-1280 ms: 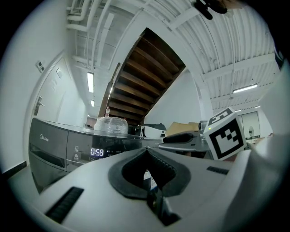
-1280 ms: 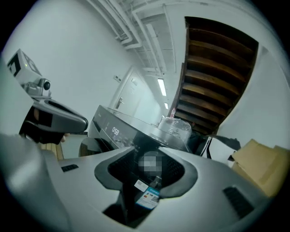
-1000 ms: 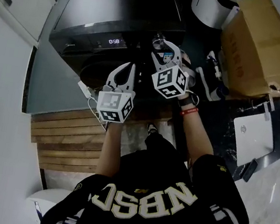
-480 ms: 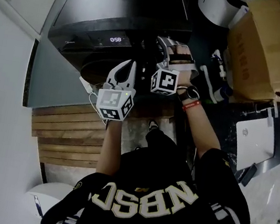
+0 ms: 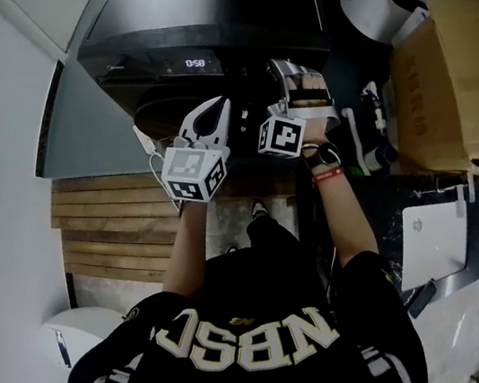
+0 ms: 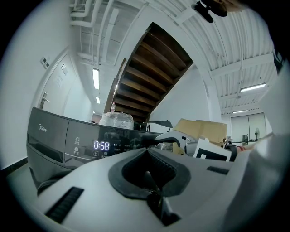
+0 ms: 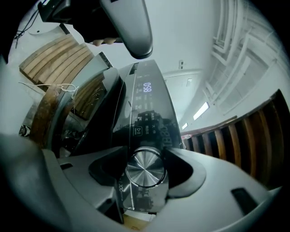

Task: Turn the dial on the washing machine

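Item: washing machine, dark, front-loading, at the far left of the scene; its control panel faces the person.
- Display: lit, on the control panel, reading 0:58.
- Dial: round, brushed metal face, on the control panel to the right of the display. In the head view the right gripper covers it.
- Clear plastic-wrapped bundle: on top of the machine, towards its far side.

Item: right gripper, held up to the panel.
- Jaws apart, one on either side of the dial, each just beside its rim. They have just been closing a little with the dial between them. No firm press on the rim shows.
- Marker cube: on its near end, with the person's wrist behind it, which wears a red band.

Item: left gripper, left of the right gripper and nearer the person, short of the machine's front.
- Jaws together, with nothing between them.
- It points at the panel below the display and touches nothing.

Item: cardboard box, large, far right, well apart from the machine.

Item: wooden slats, on the floor, near left, below the machine's front.

Item: white flat device, right of the person's arm.
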Demonstrator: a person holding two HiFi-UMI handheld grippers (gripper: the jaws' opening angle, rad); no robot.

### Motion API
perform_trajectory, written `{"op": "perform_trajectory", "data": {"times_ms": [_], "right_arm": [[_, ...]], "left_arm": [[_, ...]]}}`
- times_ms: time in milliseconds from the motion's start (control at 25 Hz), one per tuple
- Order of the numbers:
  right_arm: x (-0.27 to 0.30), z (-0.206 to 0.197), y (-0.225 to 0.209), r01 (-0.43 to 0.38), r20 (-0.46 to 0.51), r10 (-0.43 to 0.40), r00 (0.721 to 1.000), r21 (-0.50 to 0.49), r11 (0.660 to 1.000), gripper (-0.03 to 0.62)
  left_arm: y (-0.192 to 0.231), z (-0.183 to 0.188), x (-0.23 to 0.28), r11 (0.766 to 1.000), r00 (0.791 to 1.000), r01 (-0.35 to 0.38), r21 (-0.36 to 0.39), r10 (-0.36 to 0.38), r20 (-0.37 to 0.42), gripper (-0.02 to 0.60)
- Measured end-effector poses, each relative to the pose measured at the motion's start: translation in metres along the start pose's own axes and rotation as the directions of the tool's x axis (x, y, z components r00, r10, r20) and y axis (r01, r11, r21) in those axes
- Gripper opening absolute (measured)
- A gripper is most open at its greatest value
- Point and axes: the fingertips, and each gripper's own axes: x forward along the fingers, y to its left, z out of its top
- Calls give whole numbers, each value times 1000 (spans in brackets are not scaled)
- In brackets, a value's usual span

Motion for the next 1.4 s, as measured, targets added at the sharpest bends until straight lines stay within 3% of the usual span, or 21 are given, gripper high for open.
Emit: {"op": "perform_trajectory", "data": {"times_ms": [160, 240, 360, 440, 800, 1040, 1120, 1320, 1400], "right_arm": [[0, 1, -1, 3, 9, -3, 1000, 57, 998, 267], [0, 2, -2, 6, 20, -9, 1000, 145, 989, 268], [-3, -1, -10, 5, 38, -21, 999, 375, 927, 267], [-3, -4, -15, 17, 33, -36, 999, 468, 883, 267], [-3, -3, -15, 20, 21, -35, 999, 489, 872, 267], [-3, -5, -18, 20, 34, -47, 998, 557, 830, 265], [-4, -7, -20, 13, 44, -52, 998, 628, 778, 265], [-6, -14, -27, 3, 52, -83, 995, 832, 555, 262], [-6, -15, -29, 9, 45, -93, 995, 860, 511, 262]], "left_arm": [[-3, 1, 1, 1000, 1000, 5, -1, -5, 3, 14], [-4, 1, 0, 1000, 1000, 7, -3, -7, 2, 14], [-2, 3, -2, 1000, 1000, 1, -5, -1, 6, 14], [0, 5, -5, 1000, 1000, -7, -4, 7, 10, 14], [3, 5, -15, 1000, 1000, -18, 0, 18, 9, 14], [7, 6, -18, 1000, 1000, -24, -4, 24, 13, 14], [8, 7, -18, 1000, 1000, -25, -5, 25, 16, 14], [14, 8, -18, 999, 999, -31, -13, 32, 23, 14], [14, 8, -18, 999, 999, -31, -17, 32, 25, 14]]}}
